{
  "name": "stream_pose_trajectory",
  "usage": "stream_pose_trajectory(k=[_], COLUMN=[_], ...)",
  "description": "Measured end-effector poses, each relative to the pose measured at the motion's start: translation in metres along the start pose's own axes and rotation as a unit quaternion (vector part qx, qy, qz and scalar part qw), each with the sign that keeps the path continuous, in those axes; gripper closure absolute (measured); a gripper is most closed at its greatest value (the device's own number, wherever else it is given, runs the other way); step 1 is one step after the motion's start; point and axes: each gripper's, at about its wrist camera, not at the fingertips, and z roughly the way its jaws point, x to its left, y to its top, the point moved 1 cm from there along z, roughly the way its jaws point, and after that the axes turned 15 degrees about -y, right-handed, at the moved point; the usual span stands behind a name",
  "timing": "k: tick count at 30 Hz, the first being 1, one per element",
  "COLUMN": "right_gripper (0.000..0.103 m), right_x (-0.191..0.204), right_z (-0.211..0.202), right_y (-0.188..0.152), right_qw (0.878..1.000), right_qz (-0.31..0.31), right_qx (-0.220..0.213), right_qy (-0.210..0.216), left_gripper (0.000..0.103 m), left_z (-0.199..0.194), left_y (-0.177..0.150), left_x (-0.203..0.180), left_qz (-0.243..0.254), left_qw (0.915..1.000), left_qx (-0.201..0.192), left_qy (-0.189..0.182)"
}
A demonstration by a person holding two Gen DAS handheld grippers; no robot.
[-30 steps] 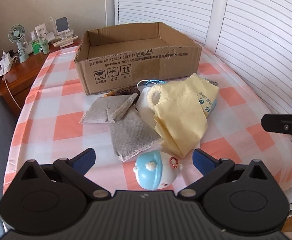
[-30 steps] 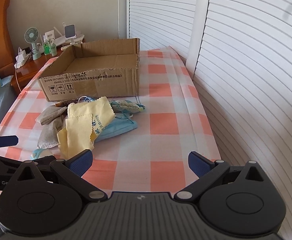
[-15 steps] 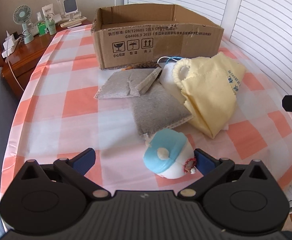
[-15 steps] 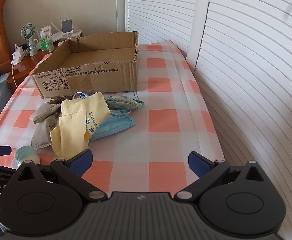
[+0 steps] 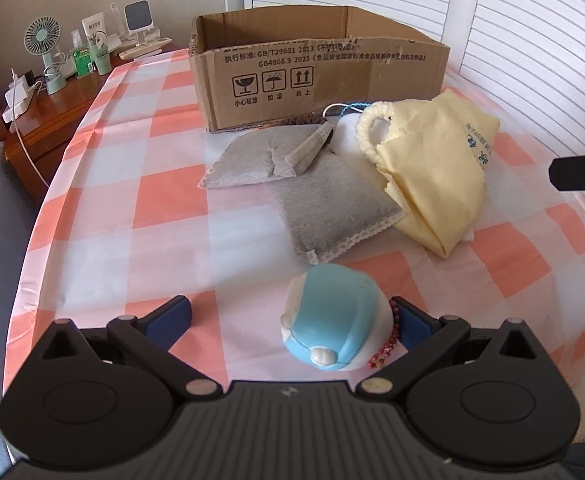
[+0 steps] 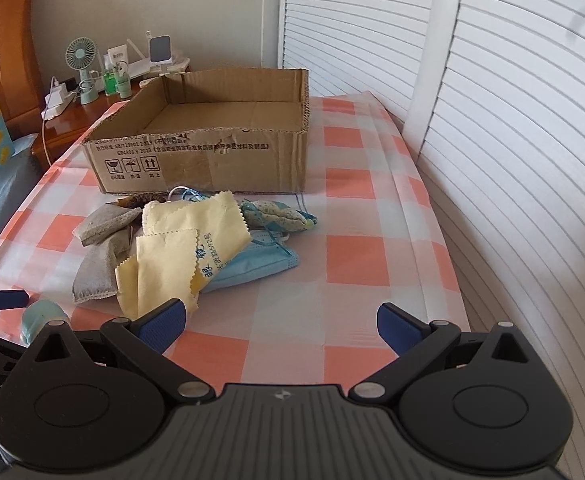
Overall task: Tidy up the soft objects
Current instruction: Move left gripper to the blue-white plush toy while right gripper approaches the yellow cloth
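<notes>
Nightstand with a small fan is sitting far left, off the checked tablecloth. Left gripper is hovering low at the near edge, jaws spread wide around the blue-and-white squishy toy; the toy is lying against the right-hand finger, well apart from the left-hand one, not pinched. Just behind it two grey sachets are lying overlapped, touching the yellow cloth to their right. Cardboard box is standing open behind the pile, nothing visible inside. Blue face mask is lying partly under the cloth. Right gripper is holding nothing, jaws spread, over bare tablecloth to the right of the pile.
</notes>
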Motion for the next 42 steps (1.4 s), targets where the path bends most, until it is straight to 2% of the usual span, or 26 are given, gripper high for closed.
stream_pose_trajectory(k=[4,11,14,20,25,34,36,38,42], right_gripper=[0.0,0.0,0.0,0.0,0.0,0.0,0.0,0.0,0.0], right_x=[0.016,0.059,0.076,0.096,0.087,0.032,0.025,0.024,0.041], right_z=[0.006,0.015,0.025,0.044,0.048,0.055,0.051,0.04,0.018], right_y=[0.01,0.031,0.04,0.043,0.031,0.001,-0.002,-0.001,0.002], right_qw=[0.999,0.993,0.991,0.989,0.989,0.993,0.995,0.996,0.989], right_qz=[-0.027,-0.088,-0.106,-0.126,-0.134,-0.101,-0.086,-0.078,-0.111], right_qx=[-0.022,-0.068,-0.078,-0.07,-0.062,-0.016,-0.015,-0.033,-0.082], right_qy=[0.023,0.04,0.032,0.008,-0.021,-0.061,-0.049,-0.022,0.049], left_gripper=[0.0,0.0,0.0,0.0,0.0,0.0,0.0,0.0,0.0], left_z=[-0.003,-0.006,-0.006,-0.007,-0.008,-0.008,-0.009,-0.009,-0.009], left_y=[-0.001,-0.006,-0.006,-0.008,-0.009,-0.009,-0.009,-0.009,-0.008], left_x=[0.002,0.007,0.008,0.008,0.008,0.008,0.008,0.007,0.008], left_qz=[0.001,0.007,0.009,0.012,0.011,0.011,0.01,0.01,0.009], left_qw=[1.0,1.0,0.9999,0.9998,0.9998,0.9998,0.9998,0.9999,0.9999], left_qx=[0.008,-0.004,-0.007,-0.013,-0.014,-0.013,-0.013,-0.013,-0.013], left_qy=[0.0,-0.004,-0.006,-0.008,-0.007,-0.007,-0.007,-0.005,-0.005])
